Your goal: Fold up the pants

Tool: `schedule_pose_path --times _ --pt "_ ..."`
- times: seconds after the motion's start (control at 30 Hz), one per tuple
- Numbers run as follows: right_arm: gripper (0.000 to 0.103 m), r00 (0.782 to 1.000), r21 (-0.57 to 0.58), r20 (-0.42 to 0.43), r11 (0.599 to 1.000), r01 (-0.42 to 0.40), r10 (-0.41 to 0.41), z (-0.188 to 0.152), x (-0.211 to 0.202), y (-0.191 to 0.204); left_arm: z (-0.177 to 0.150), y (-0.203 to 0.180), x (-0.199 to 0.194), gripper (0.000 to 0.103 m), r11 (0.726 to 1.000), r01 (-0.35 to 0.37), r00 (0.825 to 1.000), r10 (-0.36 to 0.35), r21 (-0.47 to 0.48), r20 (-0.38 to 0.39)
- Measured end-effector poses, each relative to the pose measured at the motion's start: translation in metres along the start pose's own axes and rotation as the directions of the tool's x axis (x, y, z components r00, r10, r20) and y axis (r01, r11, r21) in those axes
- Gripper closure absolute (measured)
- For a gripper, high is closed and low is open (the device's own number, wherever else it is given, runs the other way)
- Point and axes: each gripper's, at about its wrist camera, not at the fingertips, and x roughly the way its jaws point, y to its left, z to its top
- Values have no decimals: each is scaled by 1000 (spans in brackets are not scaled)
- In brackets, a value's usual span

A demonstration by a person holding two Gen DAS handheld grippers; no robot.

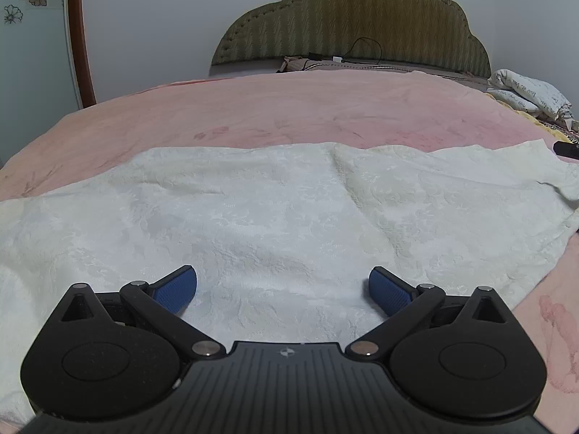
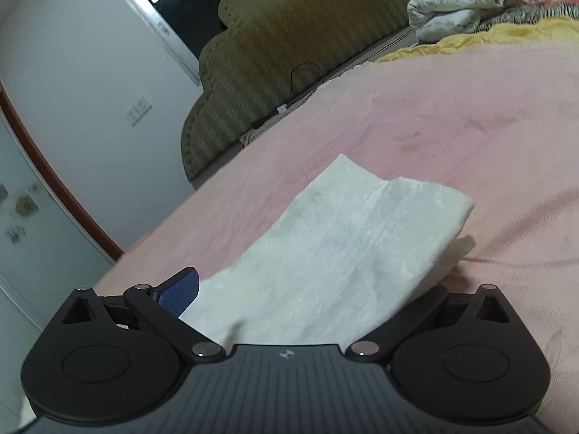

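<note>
White textured pants (image 1: 271, 209) lie spread flat across the pink bedspread (image 1: 253, 108), with a lengthwise crease near the middle. My left gripper (image 1: 283, 285) hovers low over their near part, both blue pads (image 1: 177, 289) wide apart with only flat cloth below. In the right wrist view a folded end of the pants (image 2: 336, 246) runs away from my right gripper (image 2: 289, 289). Its left blue pad (image 2: 179, 289) stands clear at the cloth's edge. The right finger is hidden under the draped cloth, and the jaws stand wide.
An olive padded headboard (image 1: 354, 25) stands at the far end with a black cable (image 1: 362, 54) along its base. A folded printed quilt (image 1: 528, 96) and a yellow blanket (image 2: 488, 36) lie at the far right. A dark object (image 1: 566, 148) rests at the right edge.
</note>
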Motion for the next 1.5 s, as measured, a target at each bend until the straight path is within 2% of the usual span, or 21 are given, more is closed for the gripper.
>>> schedule_pose_path --times 0.13,0.2,0.27,0.3,0.37,0.4,0.47,0.53,0.57,0.63,0.67,0.7,0.73,0.8,0.87,0.93,1.0,1.07,1.2,1.3,1.5 --pt "12 997 -41 8 996 78 -78 -1 0 10 0 0 -1 0 1000 -3 1000 3 -1 2" --pt "23 993 -49 4 992 120 -120 2 -3 12 4 -4 -6 9 1000 -9 1000 10 -20 13" --pt "22 978 -68 48 976 205 -202 7 -16 10 17 -15 -14 9 995 84 996 -81 -60 41" --pt "22 959 -79 95 958 276 -268 10 -24 10 25 -22 -16 7 988 136 990 -133 -67 50" --pt "20 877 -103 225 885 454 -424 17 -42 14 42 -45 -15 6 982 182 982 -180 -40 53" --pt "20 849 -150 288 855 497 -443 18 -50 21 49 -58 -11 6 984 176 983 -175 -12 49" --pt "17 891 -328 280 837 438 -356 21 -52 40 56 -92 0 5 989 132 990 -135 72 40" --pt "13 949 -530 123 789 310 -290 15 -32 62 55 -126 17 5 982 76 997 -81 174 20" --pt "13 962 -589 60 768 249 -265 10 -22 68 50 -140 25 5 974 49 999 -51 222 2" --pt "13 962 -689 -79 712 136 -260 -6 -1 76 32 -158 28 9 952 17 999 -27 305 27" --pt "13 945 -734 -134 671 108 -299 -16 7 77 22 -162 22 8 939 -7 996 -24 343 86" --pt "12 930 -775 -154 624 97 -335 -24 11 75 13 -165 16 9 918 -12 992 -38 397 116" --pt "11 939 -777 -123 620 110 -320 -26 5 72 9 -167 11 7 904 -14 990 -49 427 135" --pt "10 922 -747 -51 627 220 -384 -20 -7 67 9 -161 6 5 919 2 987 -64 393 146" --pt "10 938 -651 7 710 268 -348 -7 -30 62 12 -149 8 4 952 42 990 -81 302 119" --pt "10 982 -435 -28 886 157 -188 22 -50 54 13 -137 18 1 974 42 995 -61 225 78" --pt "10 995 -168 -97 986 -11 -6 45 -59 40 16 -119 25 0 989 64 997 -68 133 29" --pt "10 974 -24 -197 993 -116 109 52 -58 26 18 -102 31 0 992 120 993 -120 34 -4" --pt "10 950 -10 -308 998 -55 49 34 -56 9 22 -101 29 0 993 113 994 -113 27 -7" --pt "9 924 68 -369 994 -82 101 6 -48 -9 21 -103 29 0 994 106 994 -105 36 -7" --pt "10 984 47 -159 996 -75 82 5 -25 -12 21 -103 28 0 994 108 994 -108 32 -6"
